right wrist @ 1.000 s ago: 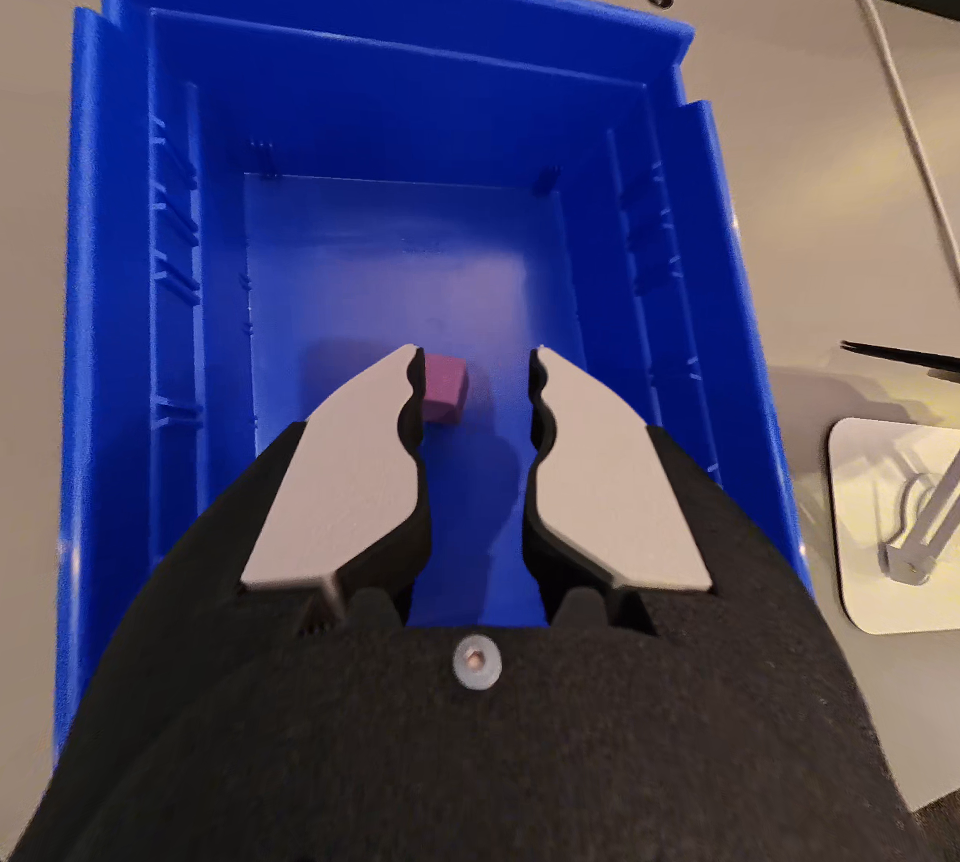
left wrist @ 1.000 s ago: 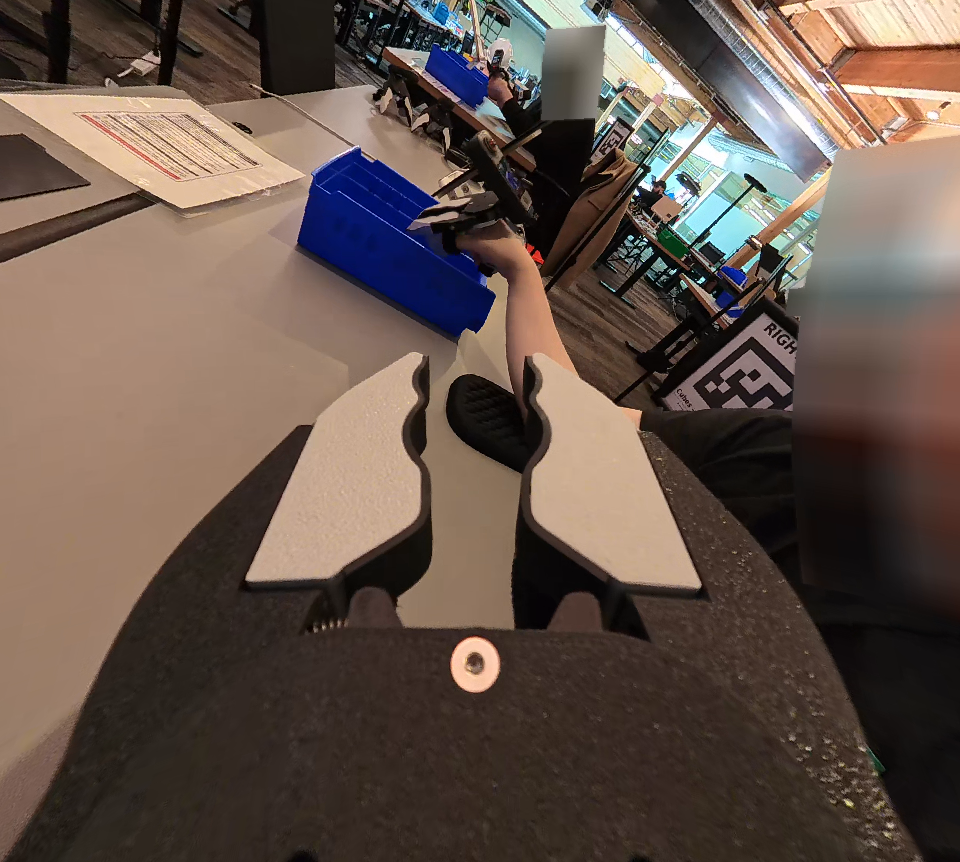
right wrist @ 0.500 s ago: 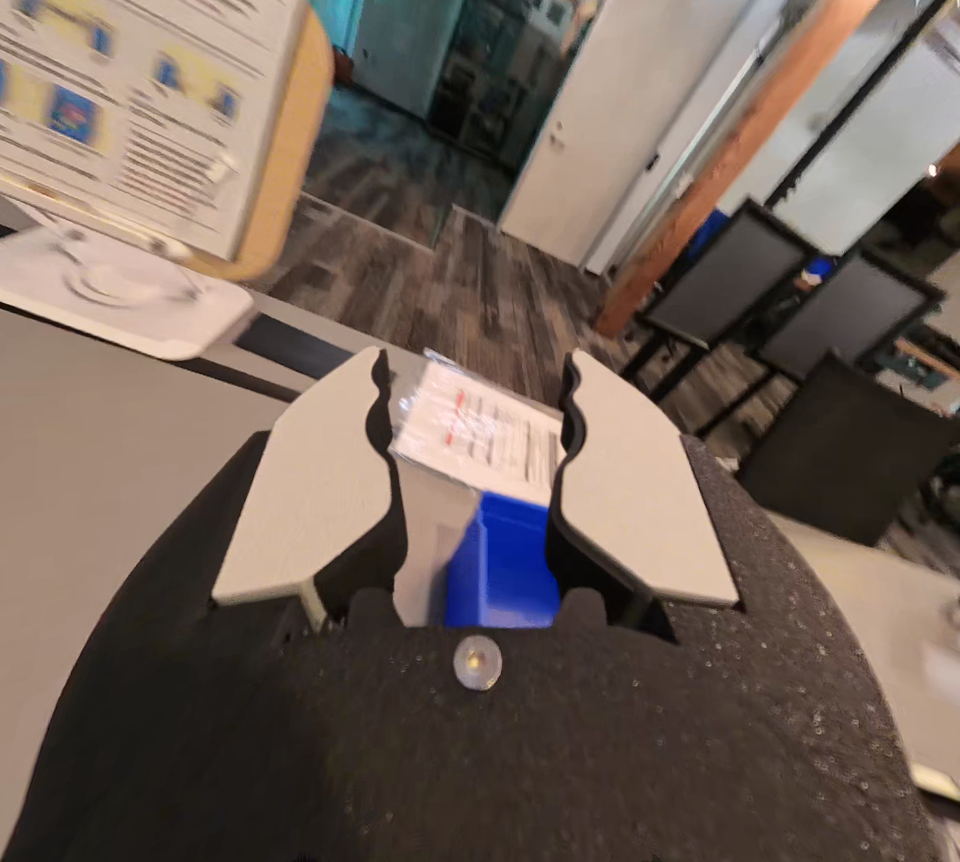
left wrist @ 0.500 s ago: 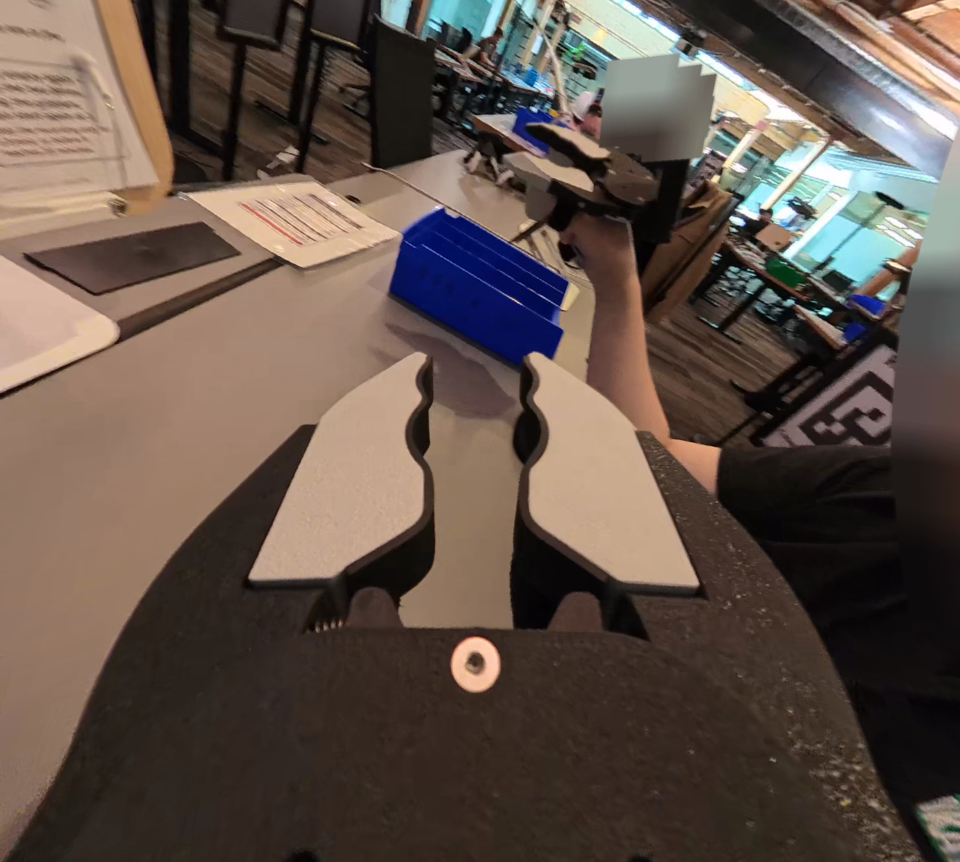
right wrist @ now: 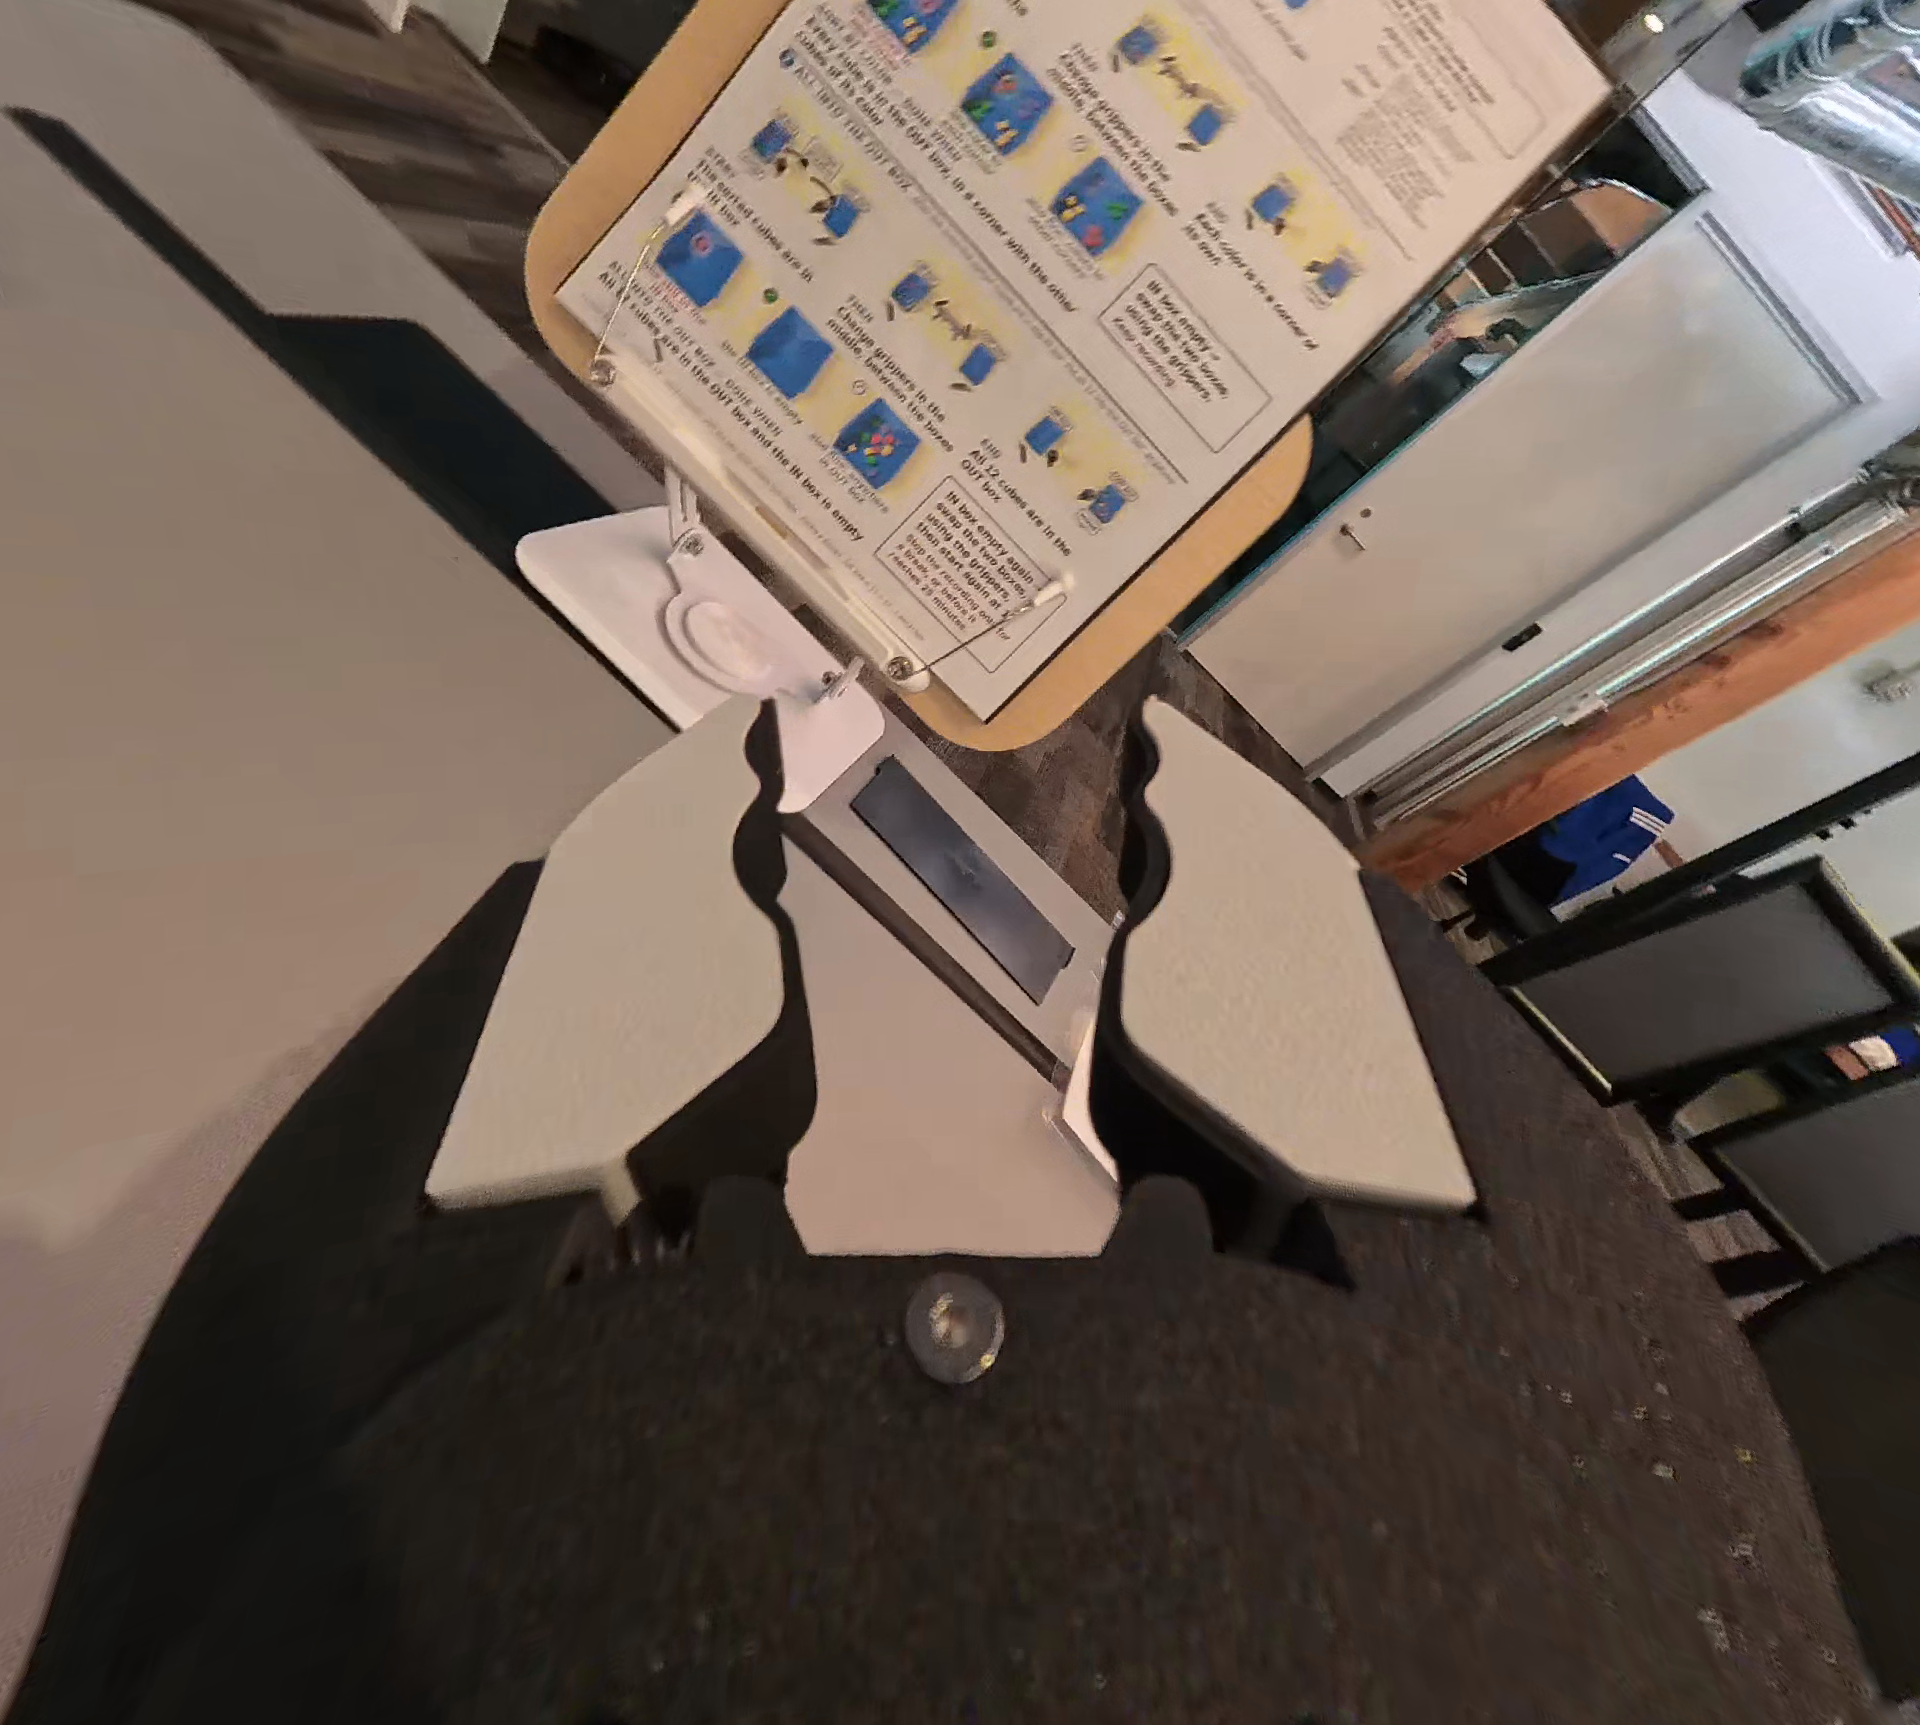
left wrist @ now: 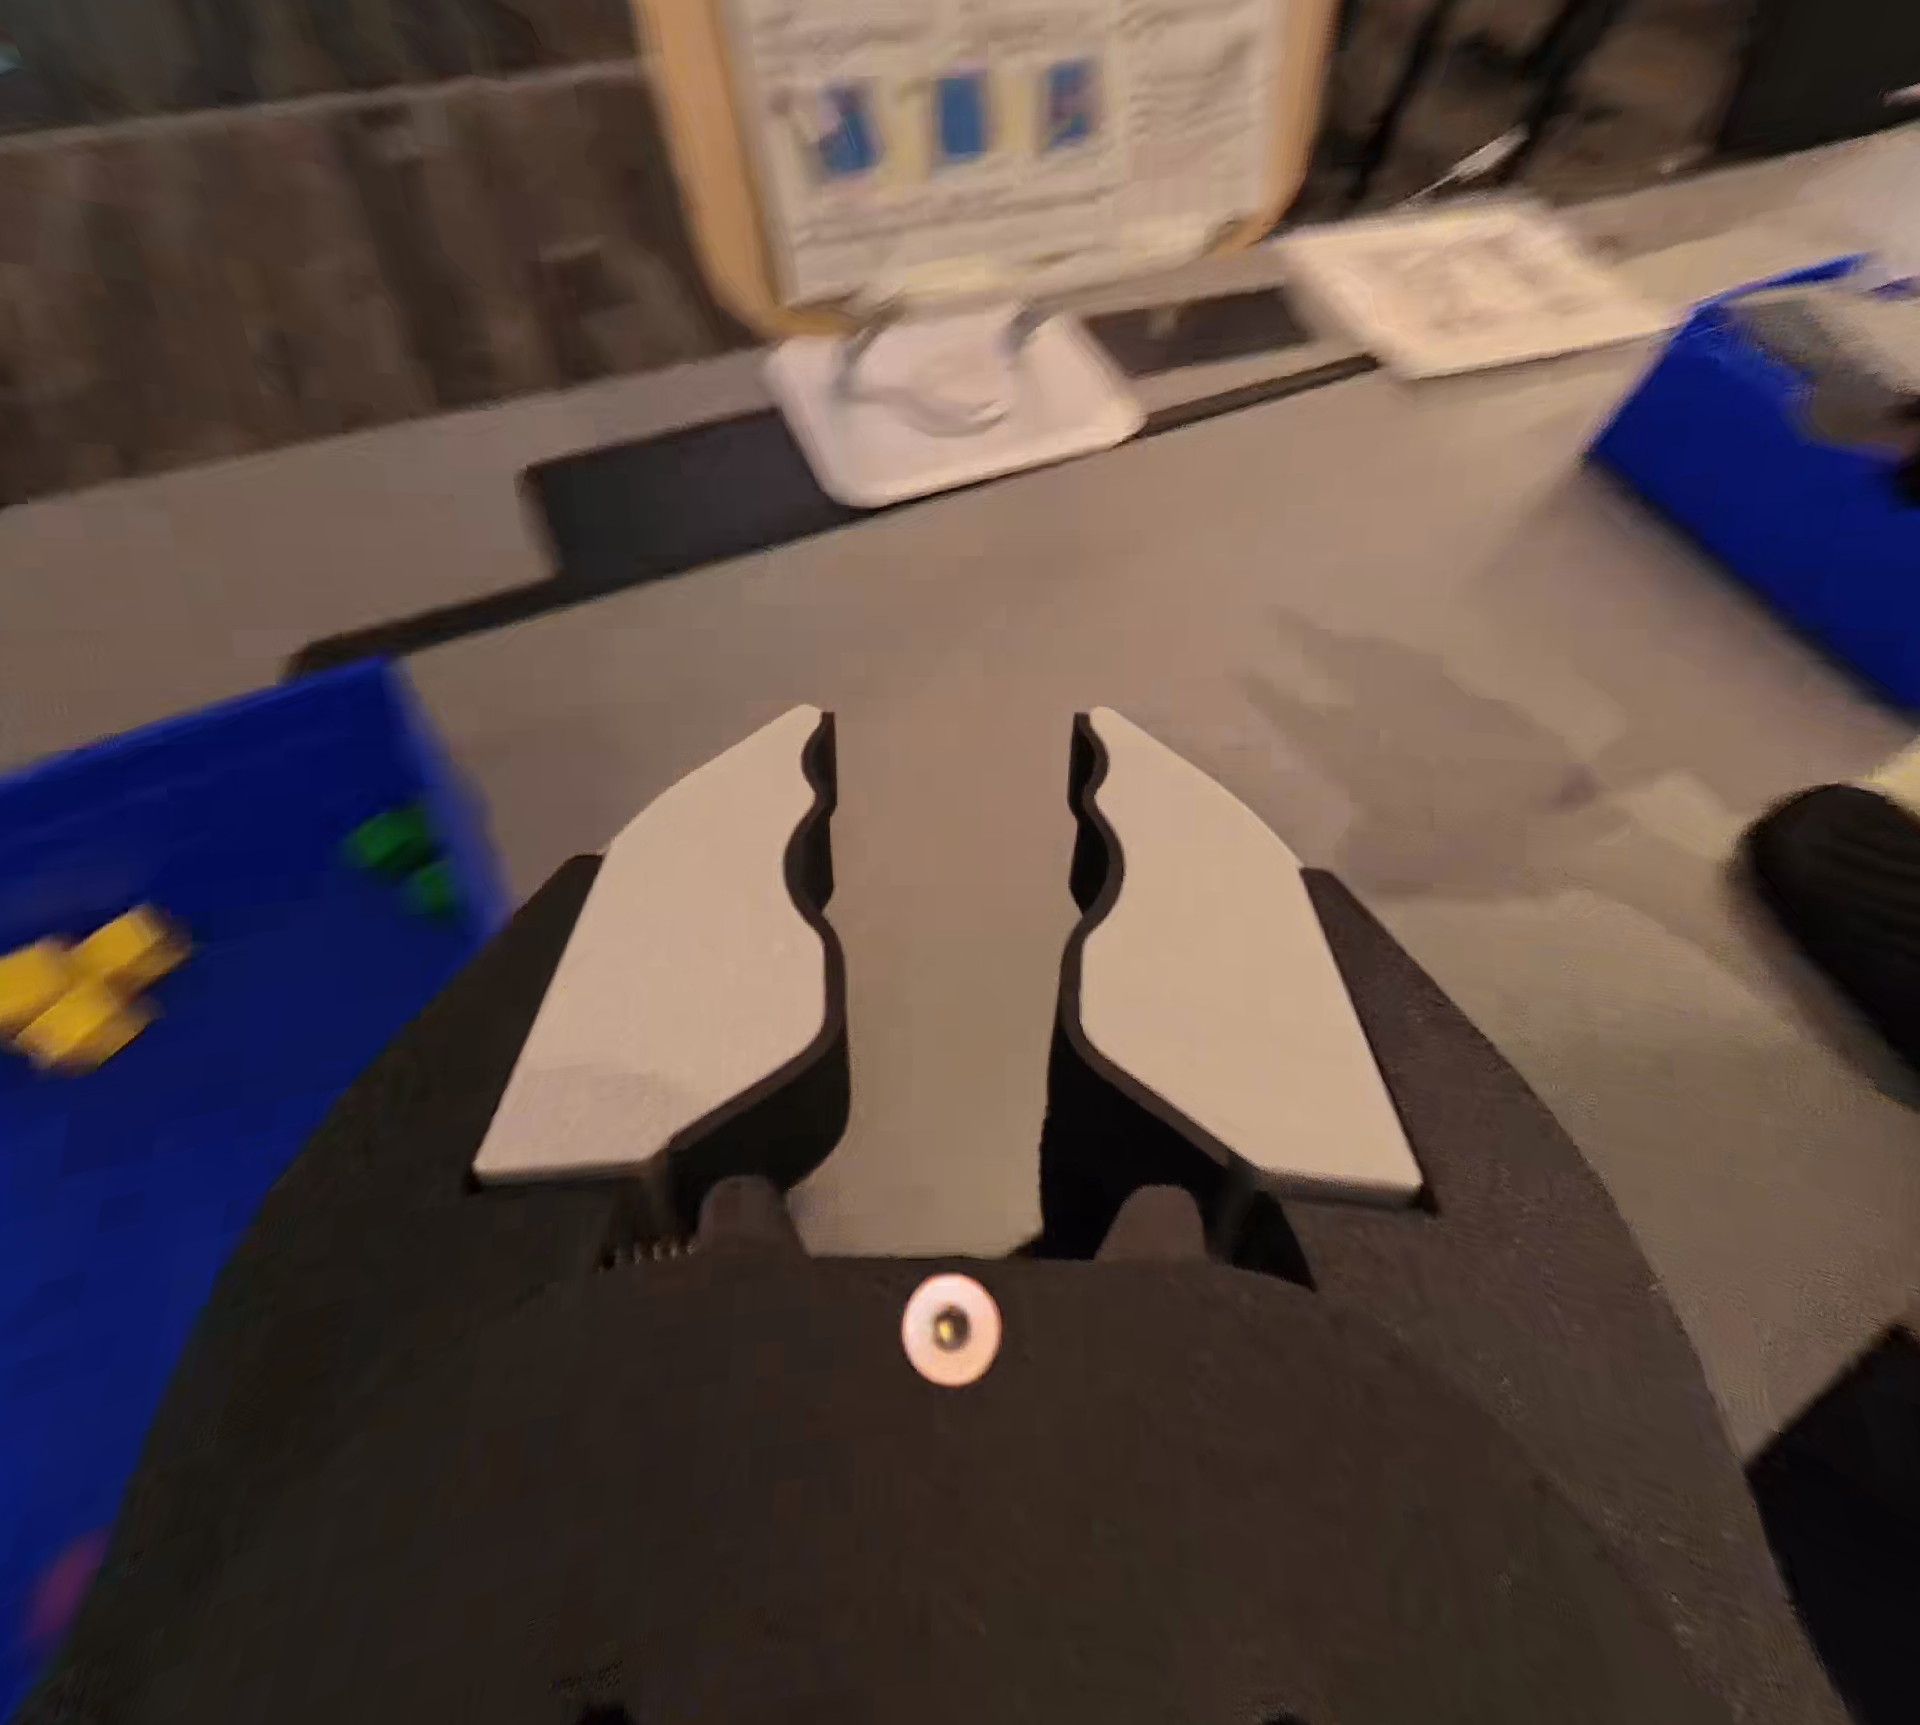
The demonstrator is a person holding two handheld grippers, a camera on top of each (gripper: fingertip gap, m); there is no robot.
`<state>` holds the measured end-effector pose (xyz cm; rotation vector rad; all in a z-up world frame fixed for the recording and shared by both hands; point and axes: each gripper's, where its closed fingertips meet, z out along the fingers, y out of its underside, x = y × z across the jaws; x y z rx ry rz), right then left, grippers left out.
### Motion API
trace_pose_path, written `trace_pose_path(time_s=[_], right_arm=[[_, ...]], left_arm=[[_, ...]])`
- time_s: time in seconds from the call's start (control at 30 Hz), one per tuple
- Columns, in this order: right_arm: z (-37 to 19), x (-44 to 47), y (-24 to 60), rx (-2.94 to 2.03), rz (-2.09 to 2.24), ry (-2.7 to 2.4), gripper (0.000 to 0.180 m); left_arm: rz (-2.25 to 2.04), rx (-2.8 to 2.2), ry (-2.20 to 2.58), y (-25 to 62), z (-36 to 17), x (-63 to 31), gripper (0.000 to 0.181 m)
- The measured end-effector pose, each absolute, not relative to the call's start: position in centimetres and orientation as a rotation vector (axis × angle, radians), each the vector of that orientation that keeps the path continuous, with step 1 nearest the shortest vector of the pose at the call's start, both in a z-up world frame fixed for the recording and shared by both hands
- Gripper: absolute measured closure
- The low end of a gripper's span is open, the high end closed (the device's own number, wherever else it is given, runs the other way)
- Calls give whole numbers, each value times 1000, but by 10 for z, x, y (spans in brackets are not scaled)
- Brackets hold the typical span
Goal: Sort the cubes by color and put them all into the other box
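Claws point(left wrist: 950, 740) point(right wrist: 945, 730) gape empty above grey table point(left wrist: 1039, 595).

Matt grey desk point(left wrist: 1039, 595), smooth. Glossy blue plastic box point(left wrist: 156, 844) at its left edge, another blue plastic box point(left wrist: 1766, 470) at the right. Grippers' fingers point(right wrist: 644, 948) are matt, finely grained grey plates on rough black foam-like bodies. Paper instruction sheet point(right wrist: 1039, 221) on a wood-coloured board point(right wrist: 665, 117), on a white plastic stand point(right wrist: 623, 584).
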<state>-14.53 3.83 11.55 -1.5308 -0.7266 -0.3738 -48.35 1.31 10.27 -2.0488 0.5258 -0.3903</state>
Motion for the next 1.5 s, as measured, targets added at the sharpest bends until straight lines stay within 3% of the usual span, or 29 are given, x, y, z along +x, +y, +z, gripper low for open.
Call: trace_pose_path(time_s=[0.13, 0.33, 0.53, 0.8, 1.5], right_arm=[[110, -148, 41, -1549, -361, -753, 119], [104, -138, 48, -1590, -336, -742, 119], [97, -129, 48, -1622, -352, -751, 118], [94, -121, 46, -1645, -345, -752, 118], [83, -126, 48, -1676, -348, -818, 119]], left_arm=[[-15, -2323, 405, 6, 59, -616, 142], [60, -2667, 258, -27, -6, -718, 147], [239, -2909, 202, -29, -65, -745, 145], [440, -2989, 160, -15, -100, -763, 139], [397, -3038, 46, -10, -126, -761, 140]])
